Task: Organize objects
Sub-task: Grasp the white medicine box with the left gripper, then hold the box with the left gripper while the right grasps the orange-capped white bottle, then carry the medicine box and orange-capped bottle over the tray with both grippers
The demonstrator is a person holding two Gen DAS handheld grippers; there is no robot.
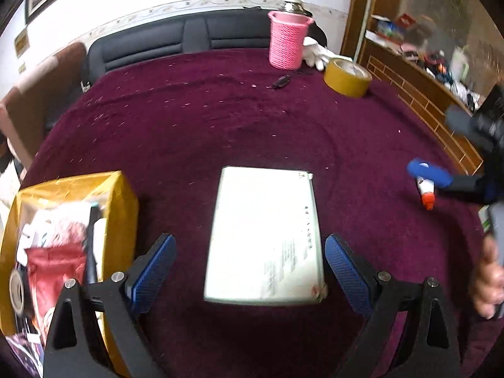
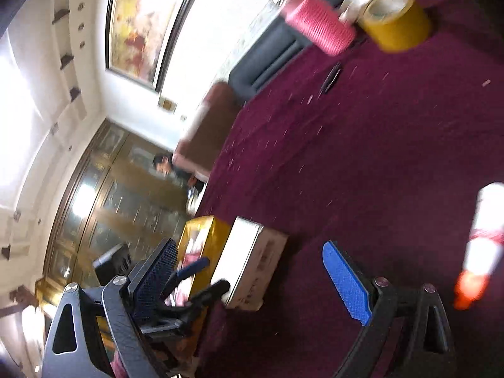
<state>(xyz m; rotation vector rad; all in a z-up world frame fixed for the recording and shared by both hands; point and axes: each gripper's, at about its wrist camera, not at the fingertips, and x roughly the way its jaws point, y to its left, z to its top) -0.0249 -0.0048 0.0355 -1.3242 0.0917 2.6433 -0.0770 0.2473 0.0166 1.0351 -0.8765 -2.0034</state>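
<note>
A flat white box (image 1: 264,236) lies on the maroon tablecloth (image 1: 204,119) between the fingers of my left gripper (image 1: 250,269), which is open and empty above its near end. A gold box (image 1: 119,195) full of mixed items stands at the left. My right gripper (image 2: 255,277) is open, empty and tilted sideways; it also shows at the right edge of the left wrist view (image 1: 441,176). A white glue bottle with an orange cap (image 1: 426,192) lies beside the right gripper's blue fingertip; it also shows in the right wrist view (image 2: 482,242).
A pink woven cup (image 1: 288,41), a white glove (image 1: 316,52) and a yellow tape roll (image 1: 348,77) stand at the far edge of the table. A small black object (image 1: 281,81) lies near them. Dark seats are behind the table; a brick ledge is at the right.
</note>
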